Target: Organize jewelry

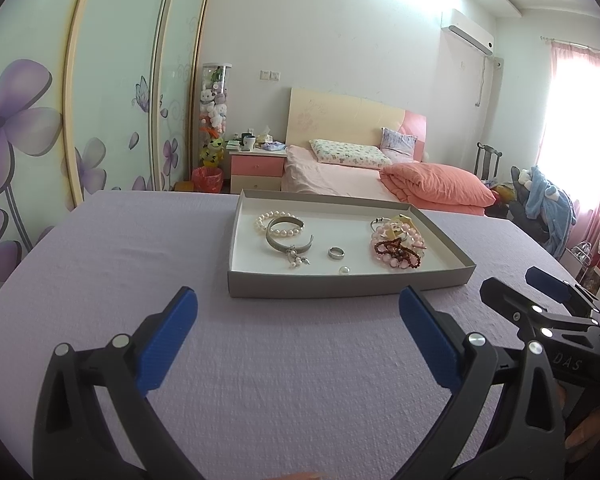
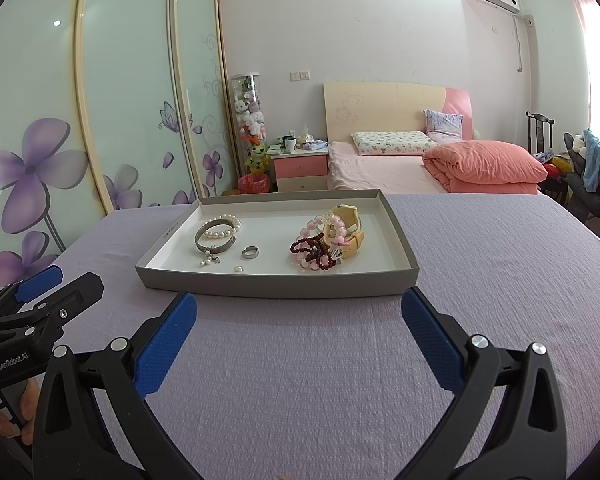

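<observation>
Left wrist view. Left gripper (image 1: 298,310) at the bottom of the frame, blue fingers (image 1: 168,344) spread wide apart, holding nothing, hanging above the purple cloth (image 1: 140,248). Grey tray (image 1: 340,286) in the middle of the frame, white inside, resting on the cloth just past the fingertips. Inside, on the tray's left part: a pearl bracelet (image 1: 278,223) lying across a silver bangle (image 1: 288,236), both touching. A silver ring (image 1: 335,253) near the middle, on its own. A small loose pearl (image 1: 343,270) close to the front wall. On the tray's right part: a heap of pink beads (image 1: 396,240) and dark red beads (image 1: 396,250) tangled together. Right gripper (image 1: 548,292) at the right edge of the frame, beside the tray, not touching it, fingers apart. Bed (image 1: 340,176) with a pink quilt (image 1: 440,186) far behind.

Right wrist view. Right gripper (image 2: 299,310) at the bottom of the frame, blue fingers (image 2: 432,344) spread wide, empty, above the purple cloth (image 2: 500,260). Tray (image 2: 276,284) in the middle, just beyond the fingertips. Pearl bracelet (image 2: 222,226) and silver bangle (image 2: 216,236) in the left half. Ring (image 2: 250,252) and loose pearl (image 2: 238,269) nearer the middle. Pink beads (image 2: 328,228) and dark red beads (image 2: 314,252) piled on the right, with a yellow watch (image 2: 350,232) in the same heap. Left gripper (image 2: 56,284) at the lower left of the frame, fingers apart, beside the tray. A bit of a hand (image 2: 4,420) at the lower left edge.
</observation>
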Demonstrator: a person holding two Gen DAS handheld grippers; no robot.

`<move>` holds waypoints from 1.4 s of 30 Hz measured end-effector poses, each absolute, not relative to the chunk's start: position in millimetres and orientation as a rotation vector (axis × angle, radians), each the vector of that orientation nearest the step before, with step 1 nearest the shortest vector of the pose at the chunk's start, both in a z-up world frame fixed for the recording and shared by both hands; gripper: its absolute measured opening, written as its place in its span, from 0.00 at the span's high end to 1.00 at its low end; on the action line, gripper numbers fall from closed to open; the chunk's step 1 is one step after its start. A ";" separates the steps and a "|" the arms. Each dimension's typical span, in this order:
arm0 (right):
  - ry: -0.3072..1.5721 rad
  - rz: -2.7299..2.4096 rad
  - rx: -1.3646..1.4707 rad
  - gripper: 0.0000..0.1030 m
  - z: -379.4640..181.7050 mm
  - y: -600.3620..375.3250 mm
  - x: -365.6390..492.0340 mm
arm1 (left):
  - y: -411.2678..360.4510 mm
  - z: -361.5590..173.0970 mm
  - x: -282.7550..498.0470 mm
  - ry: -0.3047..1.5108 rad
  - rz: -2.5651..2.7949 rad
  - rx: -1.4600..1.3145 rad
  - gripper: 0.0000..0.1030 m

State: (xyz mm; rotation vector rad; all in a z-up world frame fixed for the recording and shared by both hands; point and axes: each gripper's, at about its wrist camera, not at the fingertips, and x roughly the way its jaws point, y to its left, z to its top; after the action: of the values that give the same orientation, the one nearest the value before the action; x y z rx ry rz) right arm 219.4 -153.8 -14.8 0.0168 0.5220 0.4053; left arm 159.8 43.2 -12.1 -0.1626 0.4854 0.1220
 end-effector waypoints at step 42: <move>0.526 0.406 0.018 0.01 -18.3 -153.7 220.1 | 40.2 -10.2 163.5 0.489 0.121 -0.150 0.02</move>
State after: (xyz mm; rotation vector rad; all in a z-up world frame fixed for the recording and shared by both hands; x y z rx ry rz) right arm 220.1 -153.7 -18.3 0.0181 0.5258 0.4060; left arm 163.5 40.2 -10.2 -0.1501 0.4894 0.1212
